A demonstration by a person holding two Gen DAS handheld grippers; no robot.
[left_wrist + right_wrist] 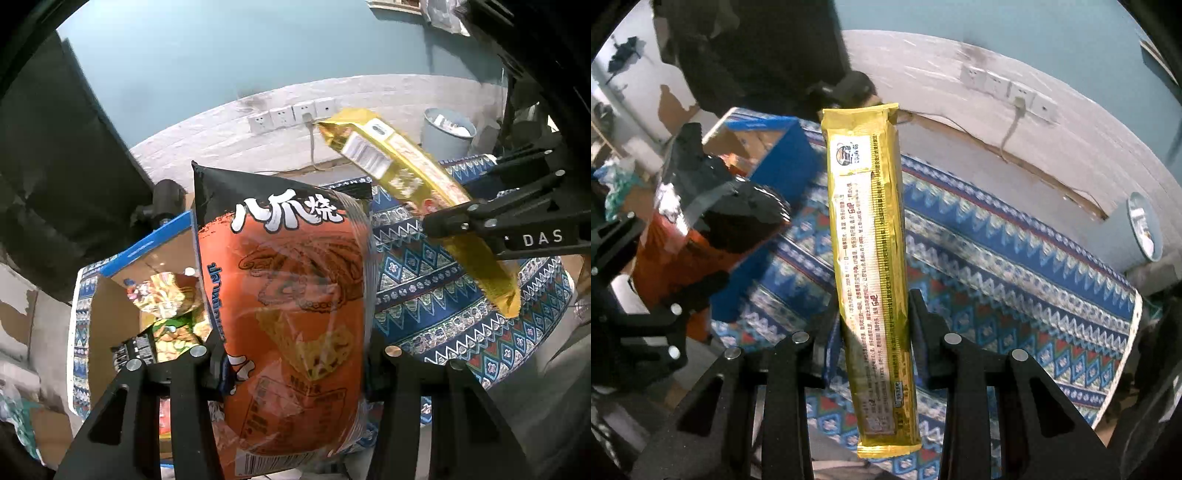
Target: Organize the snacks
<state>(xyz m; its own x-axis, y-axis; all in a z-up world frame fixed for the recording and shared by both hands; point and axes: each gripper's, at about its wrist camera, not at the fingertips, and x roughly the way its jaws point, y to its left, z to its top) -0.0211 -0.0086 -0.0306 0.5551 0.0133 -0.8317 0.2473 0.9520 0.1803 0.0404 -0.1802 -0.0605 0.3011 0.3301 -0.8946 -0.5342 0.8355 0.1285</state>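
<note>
My left gripper is shut on an orange and black snack bag, held upright above the table; the same bag shows at the left of the right wrist view. My right gripper is shut on a long yellow snack packet, also lifted off the table. In the left wrist view that yellow packet slants across the upper right, with the right gripper clamped on it. A blue-edged cardboard box to the left holds several other snack packs.
A blue patterned cloth covers the table. The cardboard box stands at its far left. A white brick wall with a row of sockets runs behind. A pale bin stands on the floor at the right.
</note>
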